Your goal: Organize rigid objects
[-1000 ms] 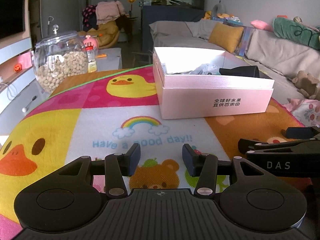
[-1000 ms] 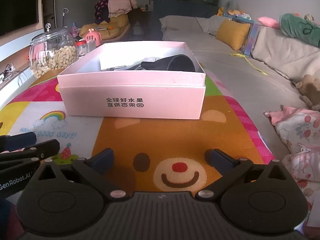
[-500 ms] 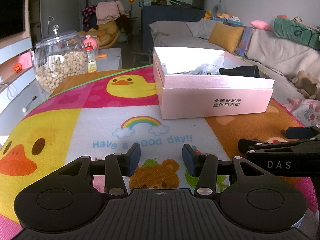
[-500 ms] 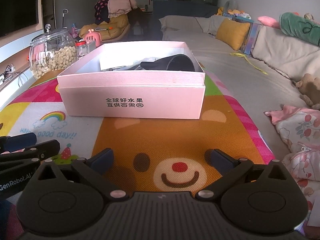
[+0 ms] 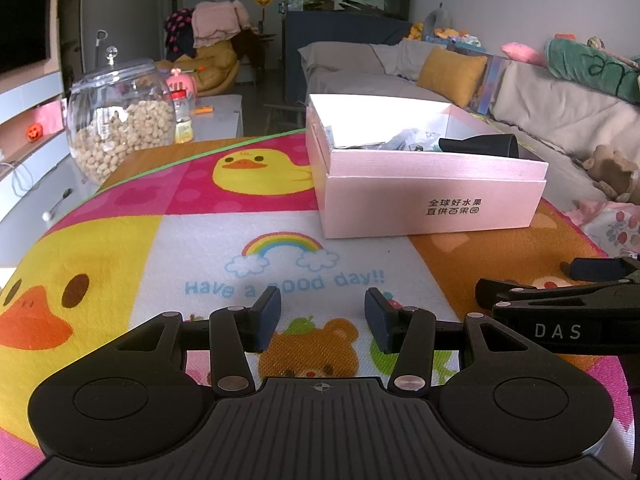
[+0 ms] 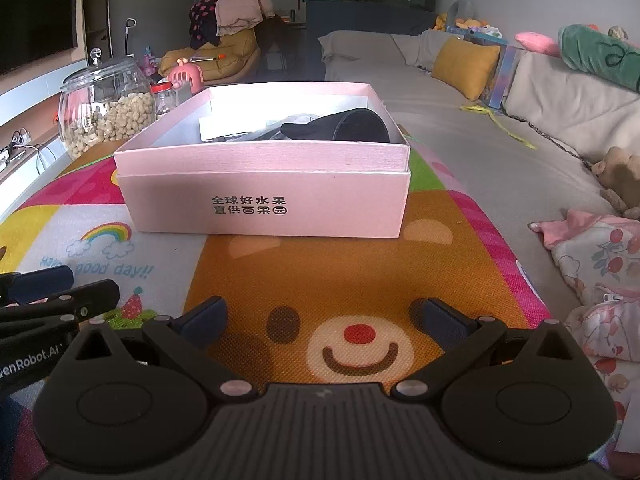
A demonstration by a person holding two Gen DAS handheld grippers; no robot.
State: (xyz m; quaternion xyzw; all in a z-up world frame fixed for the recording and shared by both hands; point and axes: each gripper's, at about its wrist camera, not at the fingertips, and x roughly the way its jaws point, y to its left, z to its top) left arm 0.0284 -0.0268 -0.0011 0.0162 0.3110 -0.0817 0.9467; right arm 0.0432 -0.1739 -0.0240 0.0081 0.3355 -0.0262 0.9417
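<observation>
A pink cardboard box [image 5: 432, 200] [image 6: 264, 208] with black print stands open on the cartoon play mat [image 5: 200, 240] [image 6: 348, 272]. Inside it lie a black cone-shaped piece [image 5: 480, 146] [image 6: 344, 126] and some wrapped or paper items, partly hidden by the box wall. My left gripper [image 5: 322, 318] hovers low over the mat in front of the box, open, with nothing between its fingers. My right gripper [image 6: 322, 322] hangs beside it over the bear face, open wider and also empty. Each gripper's side shows in the other's view.
A glass jar of nuts [image 5: 120, 128] [image 6: 106, 112] stands at the mat's far left corner. A grey sofa [image 6: 480, 120] with a yellow cushion [image 5: 452, 76] runs along the right. Floral bedding [image 6: 600, 272] lies at the right edge. Behind the jar is a low white table [image 5: 216, 112].
</observation>
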